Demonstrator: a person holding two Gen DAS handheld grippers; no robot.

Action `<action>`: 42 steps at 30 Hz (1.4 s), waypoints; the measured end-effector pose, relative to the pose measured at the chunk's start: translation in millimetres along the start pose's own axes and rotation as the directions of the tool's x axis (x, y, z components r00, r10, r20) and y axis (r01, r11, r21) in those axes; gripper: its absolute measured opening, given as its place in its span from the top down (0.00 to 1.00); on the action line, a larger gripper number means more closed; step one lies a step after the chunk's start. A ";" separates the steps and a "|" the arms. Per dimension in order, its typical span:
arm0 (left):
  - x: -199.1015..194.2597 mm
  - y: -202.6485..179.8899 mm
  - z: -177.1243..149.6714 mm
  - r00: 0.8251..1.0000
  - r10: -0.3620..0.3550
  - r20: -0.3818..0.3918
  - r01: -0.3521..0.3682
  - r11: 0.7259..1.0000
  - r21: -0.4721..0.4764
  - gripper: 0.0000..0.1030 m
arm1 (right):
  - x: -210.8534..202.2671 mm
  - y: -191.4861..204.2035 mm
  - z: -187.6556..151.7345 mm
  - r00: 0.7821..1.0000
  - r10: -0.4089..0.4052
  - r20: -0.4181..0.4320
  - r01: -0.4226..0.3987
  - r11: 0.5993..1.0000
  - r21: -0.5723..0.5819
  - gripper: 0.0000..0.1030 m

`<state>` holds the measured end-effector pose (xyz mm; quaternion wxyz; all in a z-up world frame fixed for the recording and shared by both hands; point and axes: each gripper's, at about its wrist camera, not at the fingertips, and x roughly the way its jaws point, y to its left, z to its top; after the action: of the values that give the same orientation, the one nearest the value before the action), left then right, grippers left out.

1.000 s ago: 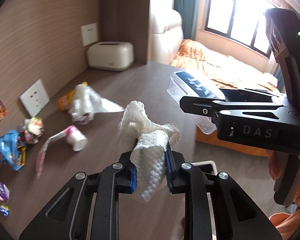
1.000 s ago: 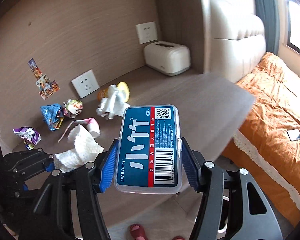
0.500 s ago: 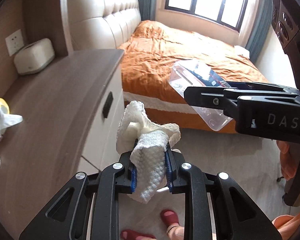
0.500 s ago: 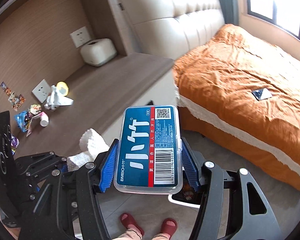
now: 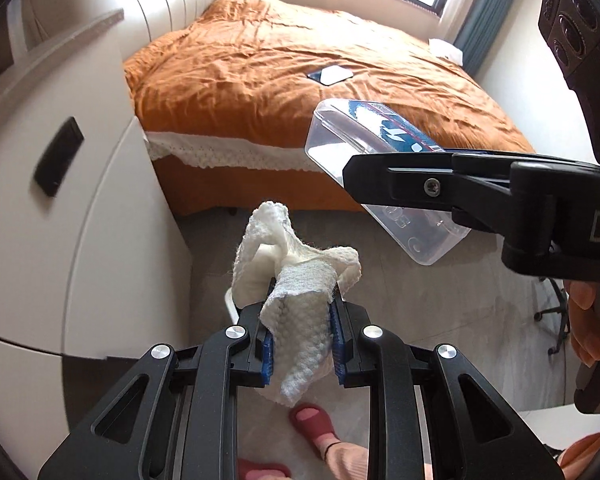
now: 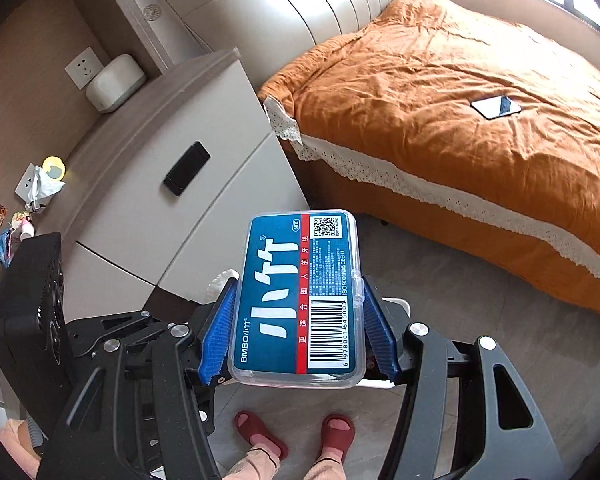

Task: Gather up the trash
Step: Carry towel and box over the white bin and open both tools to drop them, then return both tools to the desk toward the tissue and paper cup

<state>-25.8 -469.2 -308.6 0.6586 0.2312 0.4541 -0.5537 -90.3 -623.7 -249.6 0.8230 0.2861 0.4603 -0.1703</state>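
Observation:
My left gripper [image 5: 302, 344] is shut on a crumpled white paper towel [image 5: 296, 276] and holds it over the grey floor beside the white cabinet. My right gripper [image 6: 296, 336] is shut on a clear plastic box with a blue label [image 6: 300, 296]; the box also shows in the left wrist view [image 5: 380, 176], to the right of and above the towel. A white bin rim [image 6: 400, 304] shows just under the box, mostly hidden. More trash lies on the desk top at far left: a white tissue [image 6: 40, 188], a yellow piece [image 6: 54, 166] and coloured wrappers [image 6: 4, 236].
A white cabinet with a black handle [image 6: 186, 168] stands to the left. A bed with an orange cover [image 6: 440, 100] fills the right, a phone [image 6: 496, 106] on it. A white box [image 6: 114, 84] sits on the desk. The person's feet in red slippers [image 6: 296, 436] stand below.
Both grippers have swung from the desk top away to the right and down over the floor by the bed. Each keeps its hold on its item.

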 end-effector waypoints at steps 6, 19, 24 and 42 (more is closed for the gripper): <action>68.3 10.3 -23.9 0.998 -0.045 -0.036 0.045 0.999 0.005 0.79 | 58.6 -31.9 -25.2 0.998 0.004 -0.055 -0.003 1.000 0.029 0.41; 133.7 31.5 -50.5 0.998 -0.051 -0.039 0.049 0.998 -0.050 0.05 | 127.8 -63.8 -50.8 0.993 -0.003 -0.120 0.007 0.999 0.036 0.04; 111.3 33.9 -48.1 0.999 -0.043 -0.024 0.042 0.997 -0.068 0.05 | 118.9 -54.2 -45.9 0.994 0.000 -0.106 0.000 1.000 -0.001 0.04; -59.7 35.0 -8.2 0.982 0.097 0.164 -0.073 0.987 -0.145 0.05 | 3.5 48.1 8.9 0.995 0.097 0.029 -0.091 0.984 -0.156 0.04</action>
<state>5.8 -421.8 -268.5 0.7327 0.1559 0.4231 -0.5098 -56.5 -591.9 -233.8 0.8581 0.2397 0.4428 -0.1002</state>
